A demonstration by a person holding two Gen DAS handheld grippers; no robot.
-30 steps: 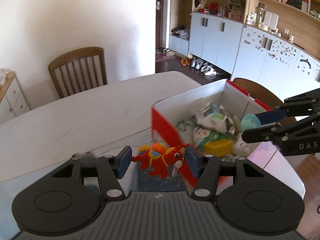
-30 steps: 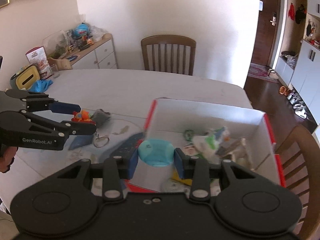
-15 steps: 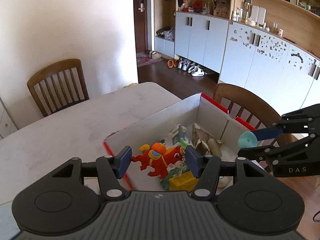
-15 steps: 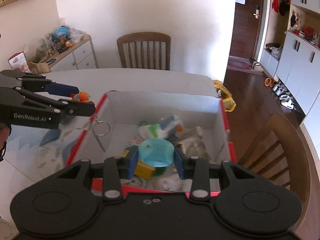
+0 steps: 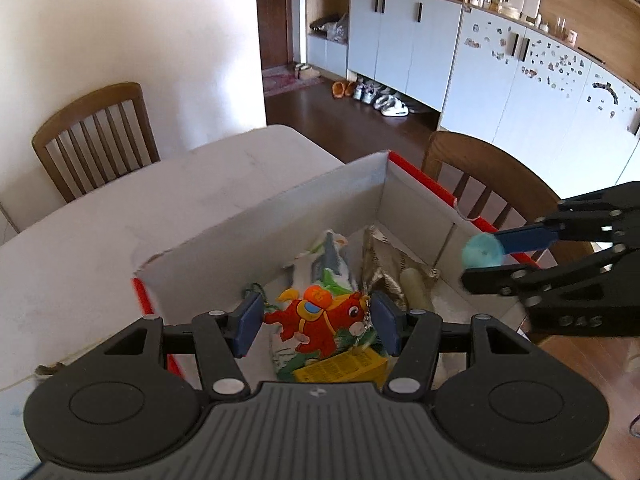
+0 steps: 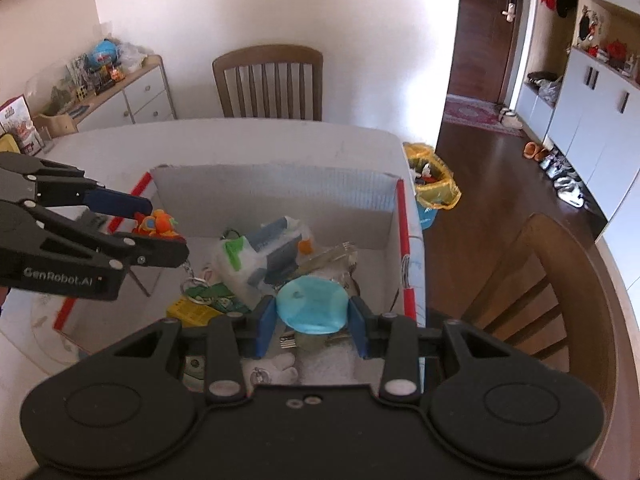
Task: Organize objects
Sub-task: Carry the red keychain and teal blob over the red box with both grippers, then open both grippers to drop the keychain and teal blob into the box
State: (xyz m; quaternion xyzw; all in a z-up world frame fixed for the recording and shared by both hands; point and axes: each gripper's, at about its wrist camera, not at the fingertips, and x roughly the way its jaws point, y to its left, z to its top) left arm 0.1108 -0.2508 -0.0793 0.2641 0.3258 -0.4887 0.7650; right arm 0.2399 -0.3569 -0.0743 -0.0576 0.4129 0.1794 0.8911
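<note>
Two grippers are held over one open box (image 5: 280, 216), each closed on a small thing. The left gripper (image 5: 316, 322) is clamped on a red horse toy (image 5: 316, 320), pinched at tail and nose between blue pads standing about half apart; the right gripper (image 6: 312, 312) is closed more narrowly on a pale blue disc (image 6: 312, 308). Both things are carried in the air above the box's inside. From the left wrist the disc (image 5: 482, 250) is seen edge-on at the right gripper's (image 5: 496, 258) tips, near the red-edged far wall; from the right wrist it is shown broad and rounded. The toy's (image 6: 158, 224) orange saddle and a keyring (image 6: 194, 282) hanging on a chain below the left gripper (image 6: 160, 226) are shown only by the right wrist, while the horse's face and legs are seen only from the left wrist. Inside the box (image 6: 272, 188) a yellow block (image 6: 192, 310), a white and green packet (image 6: 256, 256) and crumpled foil (image 5: 380, 264) are piled; keys (image 6: 336, 254) are picked out only in the right view. The box's lower contents are hidden by both gripper bodies. The box is set on a white table (image 5: 120, 220). A chair (image 5: 92, 136) is placed at the table's far side and another (image 5: 484, 176) behind the box. A yellow bin (image 6: 434, 188) on the floor and a sideboard (image 6: 120, 92) with clutter are given only by the right view, white cupboards (image 5: 420, 48) and shoes (image 5: 380, 98) mainly by the left.
</note>
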